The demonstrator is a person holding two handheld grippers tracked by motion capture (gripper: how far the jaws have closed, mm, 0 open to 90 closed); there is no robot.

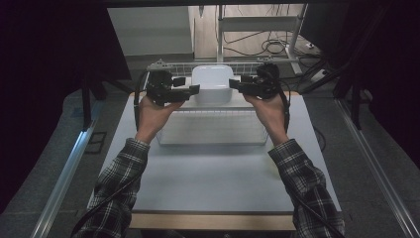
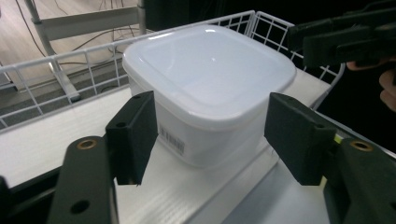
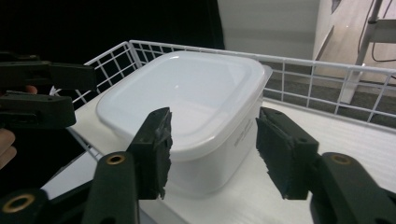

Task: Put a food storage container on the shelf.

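Observation:
A white square lidded plastic container (image 1: 213, 84) (image 2: 210, 79) (image 3: 187, 98) stands on the top shelf of a white wire rack (image 1: 210, 130) at the table's far side. My left gripper (image 1: 194, 89) (image 2: 215, 135) is at its left side, open, with a corner of the container between the pads and a gap on both sides. My right gripper (image 1: 233, 84) (image 3: 217, 151) is at the right side, also open, its pads straddling another corner without pressing. A barcode label (image 2: 173, 140) shows on the container's wall. Each gripper view shows the other gripper (image 2: 345, 39) (image 3: 37, 93) beyond the container.
The rack's shelf has a low wire rail (image 2: 70, 65) (image 3: 322, 70) along its back and sides. The pale table (image 1: 213, 178) stretches toward me in front of the rack. Behind stand a metal frame (image 1: 257, 25) and floor cables (image 1: 272, 47); dark curtains flank both sides.

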